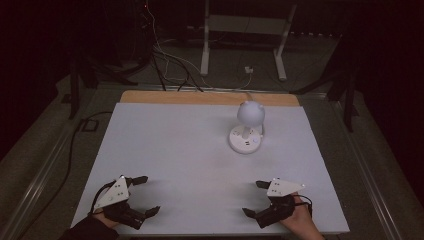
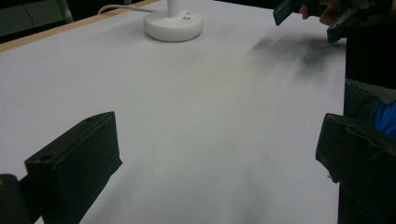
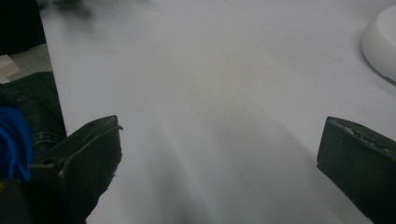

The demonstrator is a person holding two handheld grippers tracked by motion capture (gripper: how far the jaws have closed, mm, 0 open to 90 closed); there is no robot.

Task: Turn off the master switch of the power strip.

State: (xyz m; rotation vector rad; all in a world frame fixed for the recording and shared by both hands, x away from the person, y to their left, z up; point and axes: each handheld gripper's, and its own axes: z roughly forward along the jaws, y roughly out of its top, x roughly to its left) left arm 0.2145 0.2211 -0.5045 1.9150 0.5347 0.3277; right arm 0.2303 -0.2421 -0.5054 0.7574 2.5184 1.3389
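A small white lamp with a round head and a round base stands on the white tabletop, right of centre toward the back. Its base appears in the left gripper view, and an edge of it in the right gripper view. My left gripper rests open near the front left edge, jaws wide apart with nothing between them. At the front right, my right gripper is open and holds nothing as well. The right gripper also appears far off in the left gripper view.
The white sheet covers a wooden table whose back edge is bare. Behind it on the dark floor lie cables and the white legs of a frame. A person's leg in dark cloth is beside the table edge.
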